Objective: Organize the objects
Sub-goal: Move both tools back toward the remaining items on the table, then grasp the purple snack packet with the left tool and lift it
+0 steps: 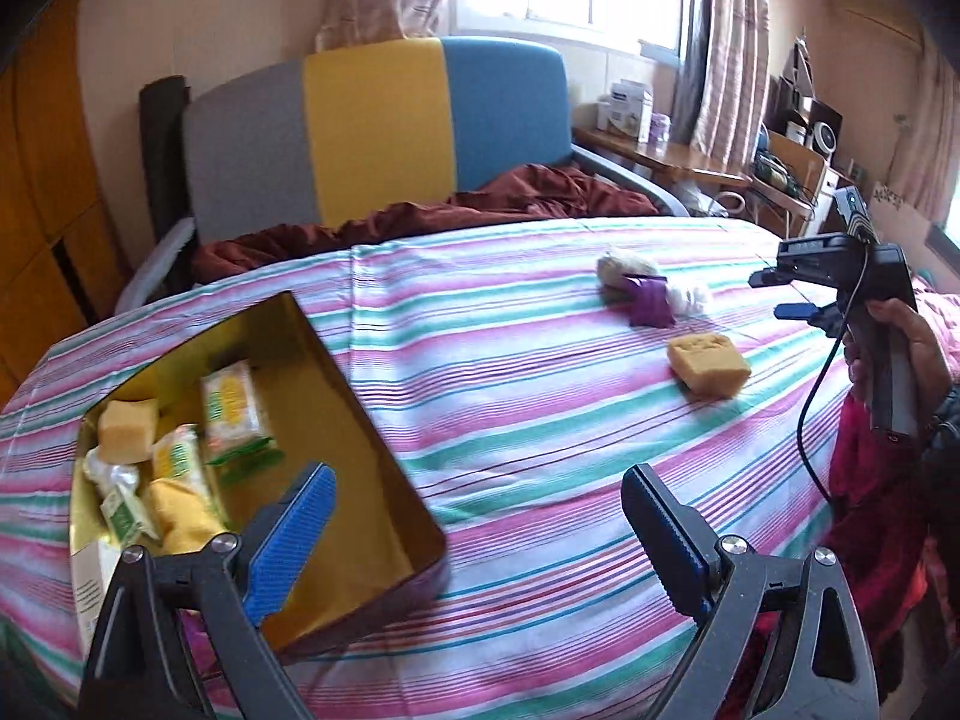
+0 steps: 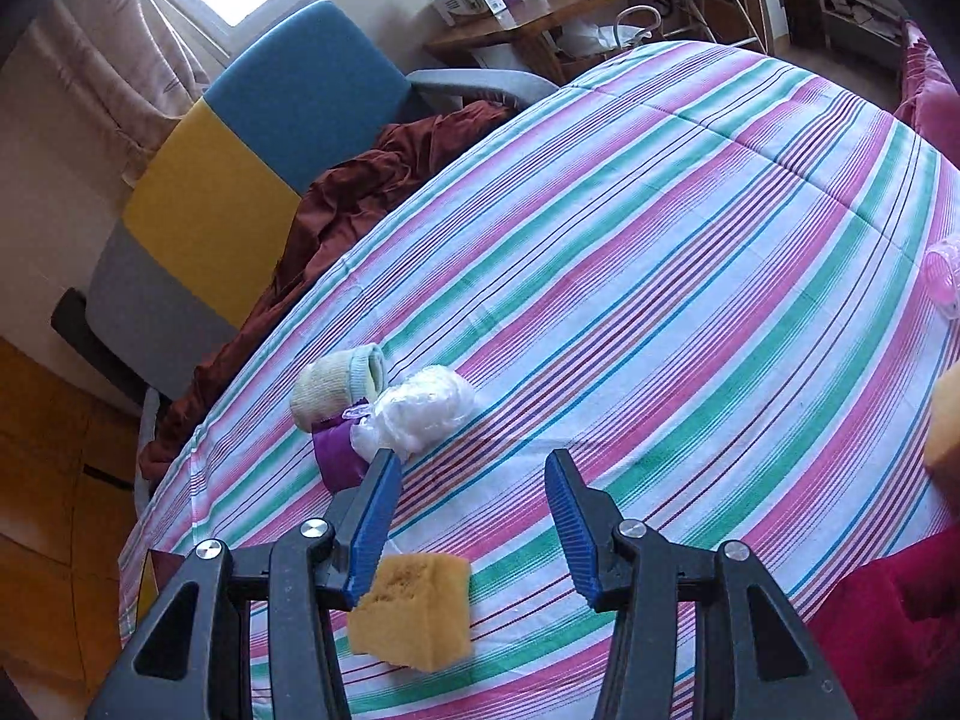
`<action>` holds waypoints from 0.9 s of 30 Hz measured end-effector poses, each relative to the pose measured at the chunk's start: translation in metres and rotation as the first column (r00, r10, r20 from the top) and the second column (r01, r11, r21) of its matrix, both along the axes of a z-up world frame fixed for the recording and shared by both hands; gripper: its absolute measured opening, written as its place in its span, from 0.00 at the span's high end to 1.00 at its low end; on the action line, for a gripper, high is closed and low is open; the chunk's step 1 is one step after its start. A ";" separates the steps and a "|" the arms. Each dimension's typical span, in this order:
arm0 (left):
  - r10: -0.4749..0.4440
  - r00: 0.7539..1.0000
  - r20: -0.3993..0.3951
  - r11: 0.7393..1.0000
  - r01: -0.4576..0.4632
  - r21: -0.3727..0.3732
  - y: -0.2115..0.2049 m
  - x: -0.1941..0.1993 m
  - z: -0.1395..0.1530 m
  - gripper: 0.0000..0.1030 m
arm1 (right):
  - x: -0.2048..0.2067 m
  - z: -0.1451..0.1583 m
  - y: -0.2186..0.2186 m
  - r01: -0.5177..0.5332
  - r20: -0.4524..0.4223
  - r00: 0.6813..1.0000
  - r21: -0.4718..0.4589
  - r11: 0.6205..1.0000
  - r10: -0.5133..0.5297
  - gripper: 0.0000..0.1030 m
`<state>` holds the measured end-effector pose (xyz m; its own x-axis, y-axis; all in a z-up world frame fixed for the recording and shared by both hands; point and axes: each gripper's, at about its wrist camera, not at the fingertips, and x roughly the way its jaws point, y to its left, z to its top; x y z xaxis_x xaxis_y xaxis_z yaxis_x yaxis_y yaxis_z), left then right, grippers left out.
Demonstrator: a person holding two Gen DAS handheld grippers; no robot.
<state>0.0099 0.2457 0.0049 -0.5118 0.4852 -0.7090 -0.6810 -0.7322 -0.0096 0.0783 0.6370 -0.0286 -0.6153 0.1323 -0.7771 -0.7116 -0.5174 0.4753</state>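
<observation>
Right wrist view: your right gripper (image 2: 474,516) gapes empty; sponge (image 2: 414,612), lower centre, sits off-centre beneath the left finger, so closing may nudge it aside.

A tricolour chair (image 1: 372,132) holds a maroon cloth (image 1: 420,216) beside a wooden desk (image 1: 672,159).

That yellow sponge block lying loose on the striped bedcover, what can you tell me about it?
The yellow sponge block is a chunky, porous foam piece with a pitted top and roughly cut sides. It lies alone on the pink, green and white striped bedcover, apart from the small heap of rolled items. The open right hand-held gripper is not gripping it.
</observation>
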 end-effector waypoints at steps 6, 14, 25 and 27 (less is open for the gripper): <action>-0.027 0.998 0.053 0.999 0.028 -0.018 0.036 -0.009 -0.009 0.07 | 0.005 -0.006 0.005 0.010 -0.017 1.000 -0.051 0.999 -0.011 0.51; -0.064 0.992 0.110 0.998 0.066 -0.014 0.083 -0.032 -0.016 0.09 | 0.000 -0.011 0.005 -0.015 -0.020 1.000 -0.085 0.996 0.014 0.51; -0.113 0.978 0.177 0.993 0.116 -0.004 0.166 -0.067 -0.029 0.24 | 0.001 -0.012 0.007 -0.035 -0.062 0.998 -0.128 0.991 0.027 0.51; -0.132 0.976 0.174 0.991 0.134 0.000 0.183 -0.071 -0.032 0.25 | 0.000 -0.013 0.007 -0.043 -0.068 0.997 -0.140 0.989 0.034 0.51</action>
